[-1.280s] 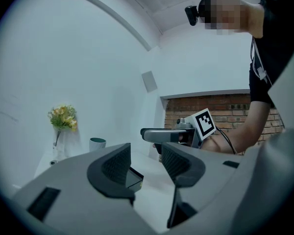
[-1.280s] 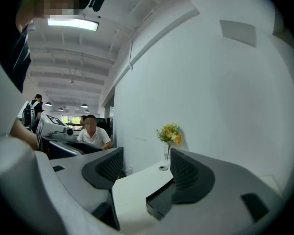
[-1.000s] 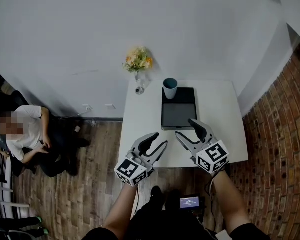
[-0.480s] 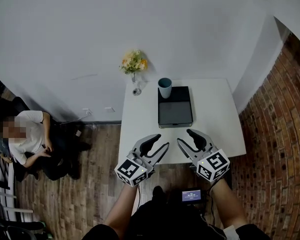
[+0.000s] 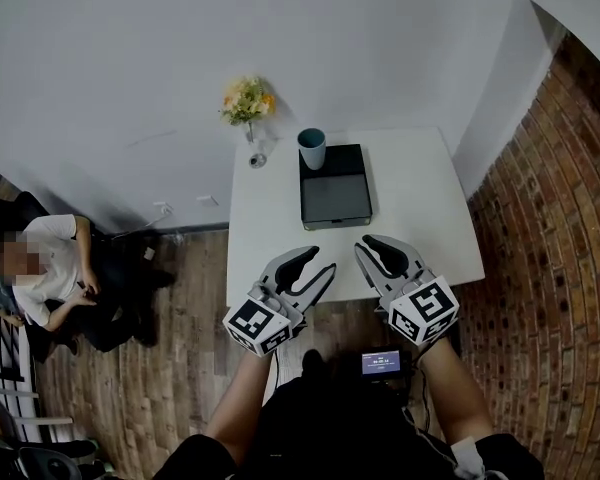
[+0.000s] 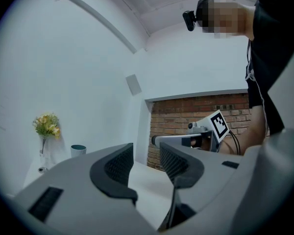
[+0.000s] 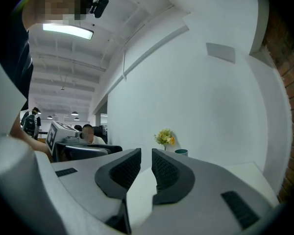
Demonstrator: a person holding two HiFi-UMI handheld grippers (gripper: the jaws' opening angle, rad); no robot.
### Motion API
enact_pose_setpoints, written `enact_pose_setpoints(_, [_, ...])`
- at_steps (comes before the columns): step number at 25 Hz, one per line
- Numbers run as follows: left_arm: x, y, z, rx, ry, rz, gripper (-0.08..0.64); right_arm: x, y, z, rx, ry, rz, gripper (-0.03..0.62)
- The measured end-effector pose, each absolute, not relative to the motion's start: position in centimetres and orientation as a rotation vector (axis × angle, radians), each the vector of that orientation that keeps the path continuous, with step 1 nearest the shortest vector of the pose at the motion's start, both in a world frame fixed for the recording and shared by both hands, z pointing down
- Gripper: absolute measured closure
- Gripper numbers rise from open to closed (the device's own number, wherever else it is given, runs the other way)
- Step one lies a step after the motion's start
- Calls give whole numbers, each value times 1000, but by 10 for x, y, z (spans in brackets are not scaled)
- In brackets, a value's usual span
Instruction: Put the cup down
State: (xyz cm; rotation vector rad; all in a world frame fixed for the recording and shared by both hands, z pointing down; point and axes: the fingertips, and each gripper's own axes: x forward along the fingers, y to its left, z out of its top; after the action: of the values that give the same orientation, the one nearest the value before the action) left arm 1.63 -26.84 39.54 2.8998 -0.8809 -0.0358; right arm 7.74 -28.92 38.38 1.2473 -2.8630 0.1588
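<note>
- Small teal cup (image 5: 312,149) stands upright at the 11 o'clock corner of the black slab (image 5: 336,193) on the white table (image 5: 420,218).
- Left gripper (image 5: 320,260): jaws apart, empty.
- Right gripper (image 5: 363,246): jaws just been closing, down to a slit with nothing in it.

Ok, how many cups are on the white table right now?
1. The teal cup stands at the far end of the table, at the far-left corner of the black tray, just right of the flowers. No other cup shows.
</note>
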Motion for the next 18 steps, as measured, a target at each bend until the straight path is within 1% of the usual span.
enact_pose_setpoints(2, [19,-267,395,2901,-876,-36,385,78,-288,384,1246,-2858,147,540])
enact_pose_setpoints(6, [21,-267,395,2899,-880,-36,385,80,-289,382,1256,-2868,153,575])
enact_pose_setpoints(18, [16,-270,397,2884,-896,-36,385,76,-295,383,1248,-2864,141,580])
